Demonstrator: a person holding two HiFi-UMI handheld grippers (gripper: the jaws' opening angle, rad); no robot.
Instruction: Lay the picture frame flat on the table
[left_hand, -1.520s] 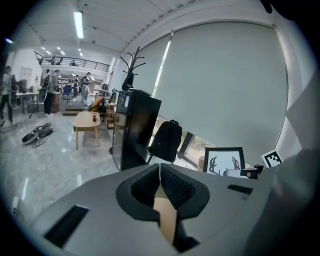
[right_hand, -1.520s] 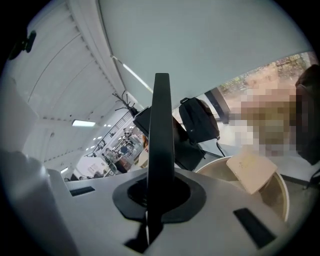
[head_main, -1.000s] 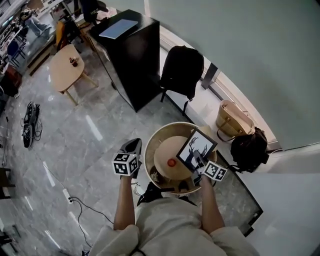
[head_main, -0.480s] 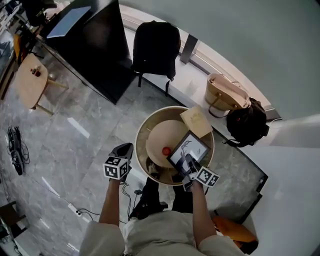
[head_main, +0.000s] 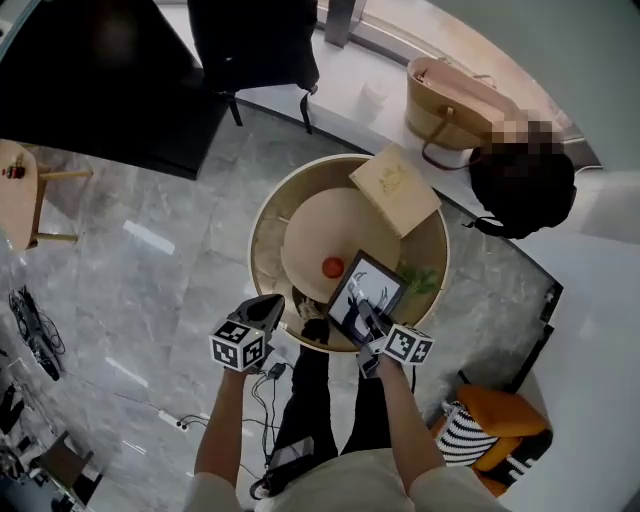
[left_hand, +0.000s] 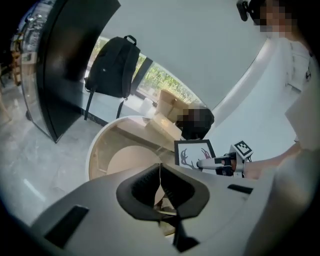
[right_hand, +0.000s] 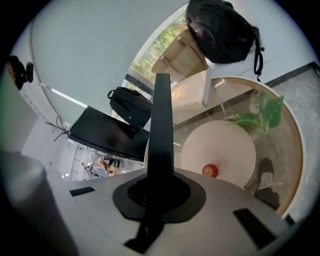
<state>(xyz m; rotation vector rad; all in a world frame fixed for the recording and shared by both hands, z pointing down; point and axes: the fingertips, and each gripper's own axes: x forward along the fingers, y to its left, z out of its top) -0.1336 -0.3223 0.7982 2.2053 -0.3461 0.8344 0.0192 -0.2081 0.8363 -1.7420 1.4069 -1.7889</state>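
A black picture frame (head_main: 365, 296) with a deer drawing leans tilted over the near side of the round table (head_main: 262, 235). My right gripper (head_main: 369, 320) is shut on its lower edge. In the right gripper view the picture frame (right_hand: 162, 125) shows edge-on as a dark bar running up from between the jaws of the right gripper (right_hand: 160, 186). My left gripper (head_main: 268, 308) hovers at the table's near left rim, shut and holding nothing. The left gripper view has the left gripper (left_hand: 160, 180) in front, with the picture frame (left_hand: 194, 153) and the right gripper (left_hand: 214, 163) beyond it.
A beige disc (head_main: 330, 225) tops the table, with a red apple (head_main: 332, 266) on it. A wooden box (head_main: 393, 188) lies at the far side and a green plant (head_main: 421, 281) at the right. A black chair (head_main: 255, 45), a woven bag (head_main: 450, 100) and a dark backpack (head_main: 520, 185) stand behind.
The right gripper has kept hold of the frame and brought it nearer the table's front edge, leaning further back. The head view has swung down and closer. The left gripper has stayed shut beside the table.
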